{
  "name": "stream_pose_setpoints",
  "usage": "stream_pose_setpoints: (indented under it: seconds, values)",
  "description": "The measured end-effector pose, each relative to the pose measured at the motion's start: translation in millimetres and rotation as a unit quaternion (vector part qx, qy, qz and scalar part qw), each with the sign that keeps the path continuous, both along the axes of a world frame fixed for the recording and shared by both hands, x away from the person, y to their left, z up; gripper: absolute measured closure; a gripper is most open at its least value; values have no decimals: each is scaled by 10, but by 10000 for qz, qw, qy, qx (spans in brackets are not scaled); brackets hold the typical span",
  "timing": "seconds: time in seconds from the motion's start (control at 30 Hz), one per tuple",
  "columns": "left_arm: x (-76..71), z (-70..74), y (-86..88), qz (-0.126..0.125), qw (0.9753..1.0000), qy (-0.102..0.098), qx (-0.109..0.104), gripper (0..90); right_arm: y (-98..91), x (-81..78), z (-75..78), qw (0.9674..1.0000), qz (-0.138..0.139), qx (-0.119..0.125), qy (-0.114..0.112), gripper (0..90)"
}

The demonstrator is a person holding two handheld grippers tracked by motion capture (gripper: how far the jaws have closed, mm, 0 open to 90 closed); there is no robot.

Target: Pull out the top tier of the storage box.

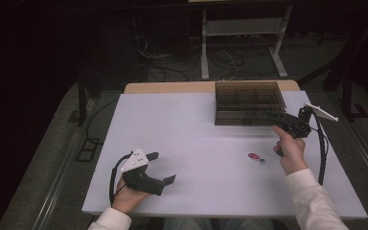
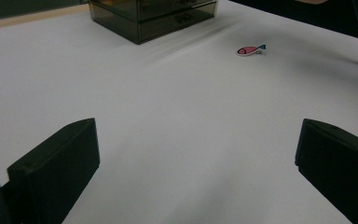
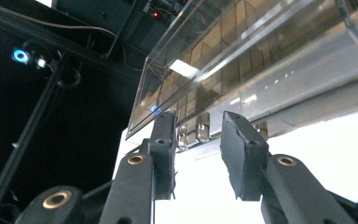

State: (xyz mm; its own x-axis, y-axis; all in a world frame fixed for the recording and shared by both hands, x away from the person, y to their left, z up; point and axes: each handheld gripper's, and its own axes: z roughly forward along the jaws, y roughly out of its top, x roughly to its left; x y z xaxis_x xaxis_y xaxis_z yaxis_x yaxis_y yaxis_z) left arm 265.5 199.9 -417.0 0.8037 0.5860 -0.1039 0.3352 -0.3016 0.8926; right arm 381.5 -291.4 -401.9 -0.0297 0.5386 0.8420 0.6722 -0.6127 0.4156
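Seemingly early: right claw (image 3: 198, 154), part-open and empty, nears the smoky transparent plastic drawer box (image 1: 249, 103); left claw (image 2: 191, 168) wide open, idle.

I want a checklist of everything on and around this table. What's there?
Surface: white table, bare apart from two things.
Job's things: smoky clear drawer box at the far right; small pink fish lying flat, nearer than the box and apart from it.
Clutter: nothing seen.
Grippers: left gripper rests near the front left edge, jaws wide apart, holding nothing. Right gripper is tilted at the box's front, jaws partly apart around a small metal drawer handle; contact cannot be told.
Cables: one black cable trails from the right gripper; loose wires on the floor beyond.
Surroundings: dark room, white frame legs behind the table.
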Motion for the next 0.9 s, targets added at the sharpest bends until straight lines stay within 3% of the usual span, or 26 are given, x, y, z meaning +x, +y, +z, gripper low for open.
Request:
stream_pose_setpoints:
  seconds: [0.27,0.6,0.9]
  values:
    - [0,-1,-3,2,10000,8,7,0,-13,30,218,9980,196,-592,-104,654]
    - [6,-6,0,4,10000,12,3,0,5,98,404,9933,486,-1036,-168,638]
    - [11,-9,4,-10,10000,19,17,0,49,173,492,9829,861,-1617,-198,612]
